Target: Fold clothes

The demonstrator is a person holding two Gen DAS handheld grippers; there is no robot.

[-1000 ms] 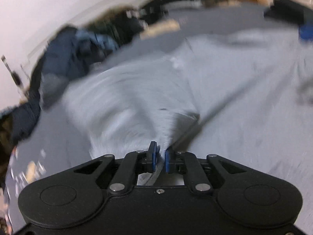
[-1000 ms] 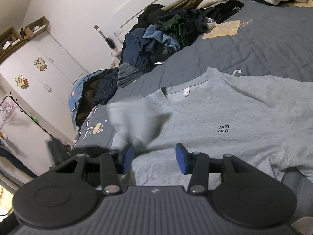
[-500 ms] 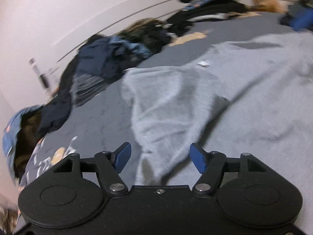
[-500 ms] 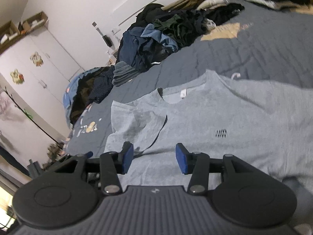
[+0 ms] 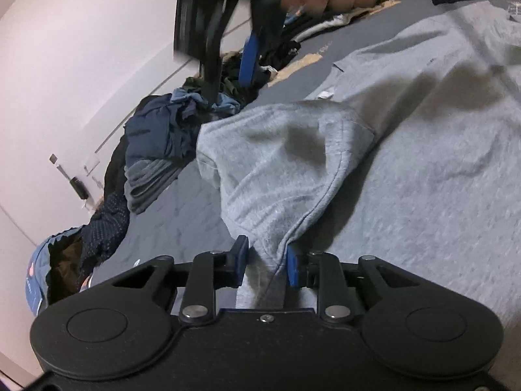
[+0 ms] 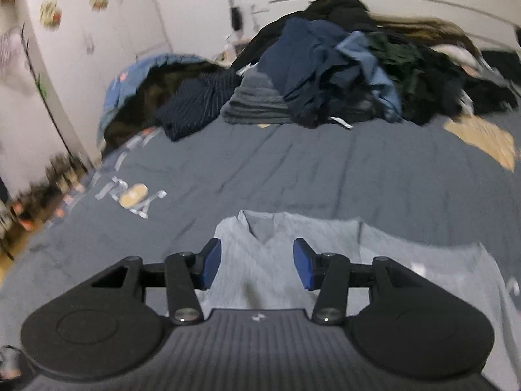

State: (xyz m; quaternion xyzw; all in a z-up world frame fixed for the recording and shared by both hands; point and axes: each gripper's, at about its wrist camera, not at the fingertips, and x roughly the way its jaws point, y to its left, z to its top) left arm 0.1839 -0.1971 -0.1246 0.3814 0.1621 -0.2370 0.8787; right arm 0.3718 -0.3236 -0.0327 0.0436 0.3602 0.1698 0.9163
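Note:
A light grey T-shirt [image 5: 423, 150] lies spread on the dark grey bed cover [image 5: 182, 215]. Its left sleeve [image 5: 276, 163] is folded in over the body. My left gripper [image 5: 265, 260] is partly open, with the sleeve's hem between its blue pads [image 5: 293, 267]; the pads do not pinch it. My right gripper [image 6: 257, 267] is open and empty above the shirt's shoulder and sleeve corner [image 6: 260, 247]. It also shows blurred at the top of the left wrist view [image 5: 247, 32], held by a hand.
A heap of dark and blue clothes [image 6: 325, 75] lies along the bed's far side against the white wall. A blue garment and dark pile [image 6: 156, 91] sit at the far left corner. A white wardrobe [image 6: 81, 49] stands left.
My left gripper opened, let go of the sleeve folded over the shirt, then narrowed around its hem. My right gripper swung left and now hovers over the shirt's shoulder.

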